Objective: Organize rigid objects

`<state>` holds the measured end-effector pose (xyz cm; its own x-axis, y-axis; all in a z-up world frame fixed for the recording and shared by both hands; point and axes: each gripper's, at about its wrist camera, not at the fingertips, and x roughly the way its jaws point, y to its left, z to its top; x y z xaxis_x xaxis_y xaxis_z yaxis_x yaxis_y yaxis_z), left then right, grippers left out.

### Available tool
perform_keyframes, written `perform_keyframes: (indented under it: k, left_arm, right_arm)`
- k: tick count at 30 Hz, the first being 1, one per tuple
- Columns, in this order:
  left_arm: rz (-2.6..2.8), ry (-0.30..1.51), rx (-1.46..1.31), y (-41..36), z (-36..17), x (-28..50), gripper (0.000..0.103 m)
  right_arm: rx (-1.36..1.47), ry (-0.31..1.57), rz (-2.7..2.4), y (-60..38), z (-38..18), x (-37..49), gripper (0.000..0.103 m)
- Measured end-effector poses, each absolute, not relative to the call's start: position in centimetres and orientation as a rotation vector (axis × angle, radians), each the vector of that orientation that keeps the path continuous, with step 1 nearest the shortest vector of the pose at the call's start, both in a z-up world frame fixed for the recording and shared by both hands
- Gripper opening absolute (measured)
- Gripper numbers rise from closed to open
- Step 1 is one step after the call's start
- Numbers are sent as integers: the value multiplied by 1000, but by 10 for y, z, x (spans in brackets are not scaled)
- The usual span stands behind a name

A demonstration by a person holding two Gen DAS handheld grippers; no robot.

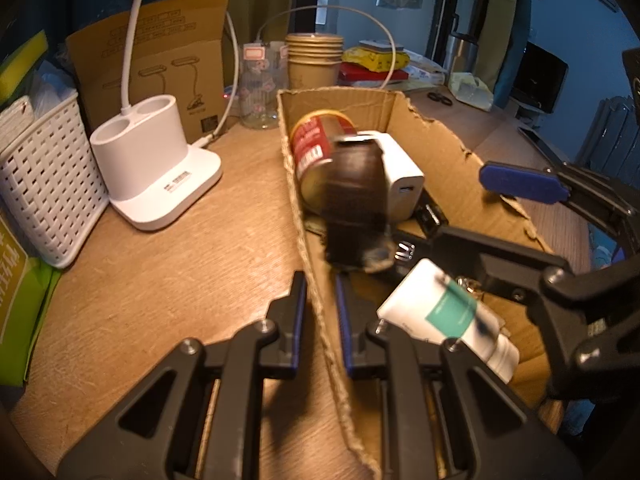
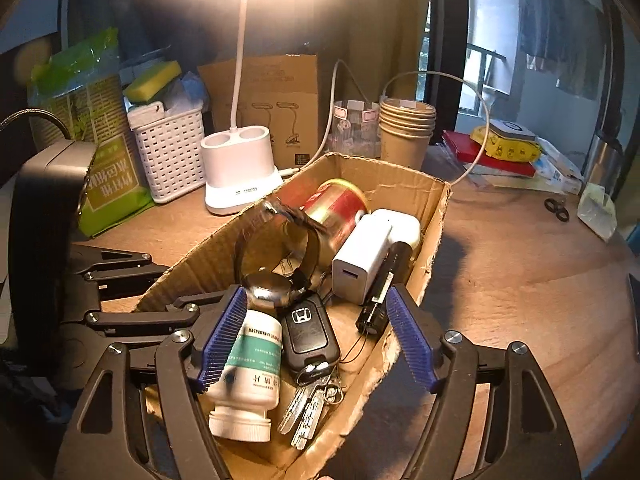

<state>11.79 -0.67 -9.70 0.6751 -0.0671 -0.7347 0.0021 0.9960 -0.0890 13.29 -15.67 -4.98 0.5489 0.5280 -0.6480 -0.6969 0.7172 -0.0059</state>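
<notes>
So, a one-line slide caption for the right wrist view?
Open right gripper above a cardboard box holding watch, bottle, keys.

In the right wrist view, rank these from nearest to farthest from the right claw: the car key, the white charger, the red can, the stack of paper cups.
1. Car key, between the right claw's fingers, in the box.
2. White charger, mid-box, right of centre.
3. Red can, at the box's far end.
4. Stack of paper cups, on the table behind the box.

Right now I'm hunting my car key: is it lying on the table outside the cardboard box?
No, the car key lies inside the cardboard box, beside the white bottle.
</notes>
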Motion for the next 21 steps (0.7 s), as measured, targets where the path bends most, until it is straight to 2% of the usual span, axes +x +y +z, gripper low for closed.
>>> perform_keyframes:
  k: [21]
  left_arm:
    - [-15, 742, -58, -13, -76, 100, 19]
  right_arm:
    - [-131, 661, 592, -200, -28, 122, 75]
